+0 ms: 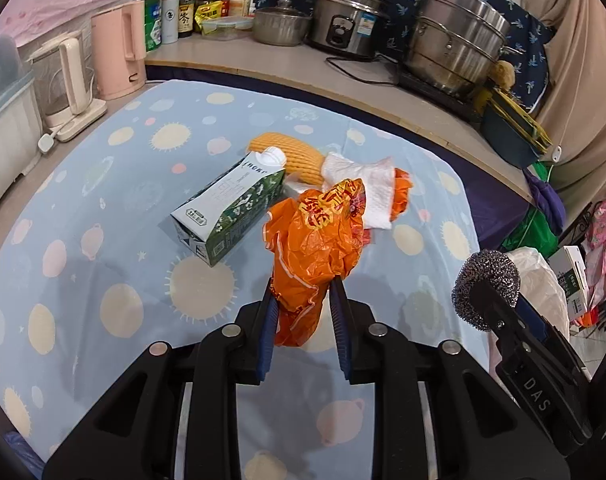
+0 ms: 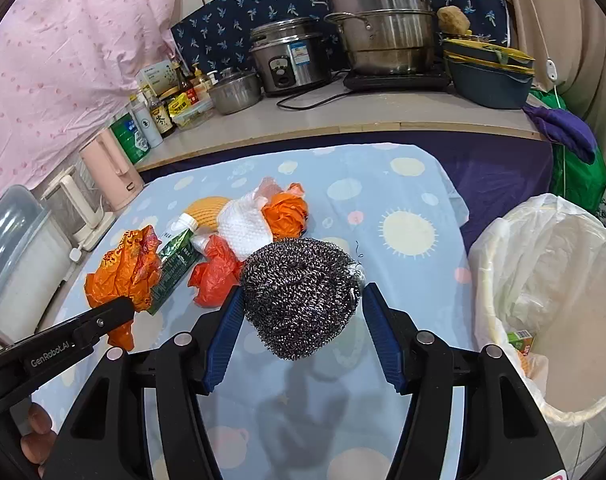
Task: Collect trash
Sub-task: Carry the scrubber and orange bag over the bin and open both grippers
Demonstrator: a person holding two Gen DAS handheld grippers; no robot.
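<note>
Jaws of my left gripper (image 1: pixel 301 284) pinch an orange plastic bag (image 1: pixel 315 236), my right gripper (image 2: pixel 301 292) clamps a steel scourer (image 2: pixel 301 296), both above the table (image 2: pixel 403 280); the carton (image 1: pixel 227 204), tissue (image 1: pixel 367 188) remain, the bin (image 2: pixel 559 304) nearly empty.

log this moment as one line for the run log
left gripper: shut on orange bag | right gripper: shut on steel scrubber | bin: on the right | carton: on table
</note>
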